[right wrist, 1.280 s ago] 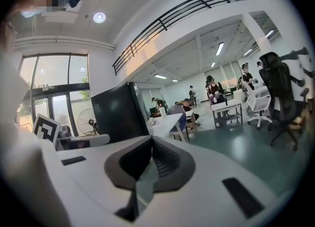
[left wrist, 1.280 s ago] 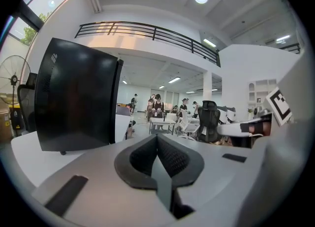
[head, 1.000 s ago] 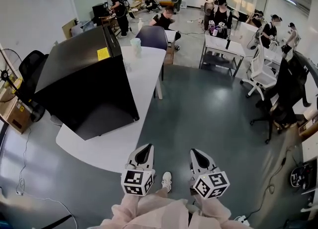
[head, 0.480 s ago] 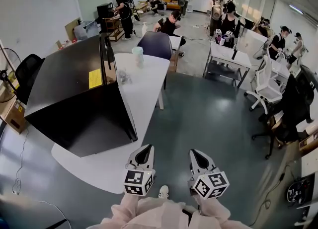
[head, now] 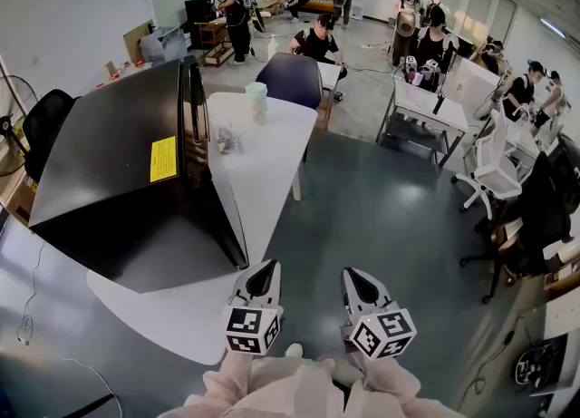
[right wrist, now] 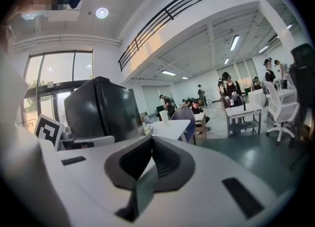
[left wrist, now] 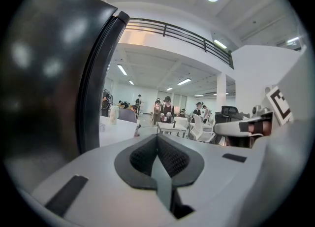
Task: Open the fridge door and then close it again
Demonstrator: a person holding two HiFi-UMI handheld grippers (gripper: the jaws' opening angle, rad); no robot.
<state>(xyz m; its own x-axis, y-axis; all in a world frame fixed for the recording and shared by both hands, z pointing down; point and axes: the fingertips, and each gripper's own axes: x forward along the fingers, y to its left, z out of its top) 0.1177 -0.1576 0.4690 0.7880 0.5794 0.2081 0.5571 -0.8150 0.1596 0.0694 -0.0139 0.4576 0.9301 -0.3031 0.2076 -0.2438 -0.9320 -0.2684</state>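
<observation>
Both tongs are seen clenched and empty: the left tongs (head: 265,273) with jaws pressed together, and the right tongs (head: 355,280) likewise, nothing gripped in either. The fridge (head: 127,180), black, is stood on the white table (head: 263,149), to the left of and farther than both tongs, apart from them. The door (head: 210,171) is judged shut; its seam is seen as an upright dark line in the left gripper view, just left of the tongs' line of sight. The door front is faced right, toward the bare table top. The left tongs are nearer the fridge; the near corner is placed just left of and beyond them. No handle can be made out. Opening is not yet begun. The door's free edge would likely be reached leftward and forward, from the left tongs first.
</observation>
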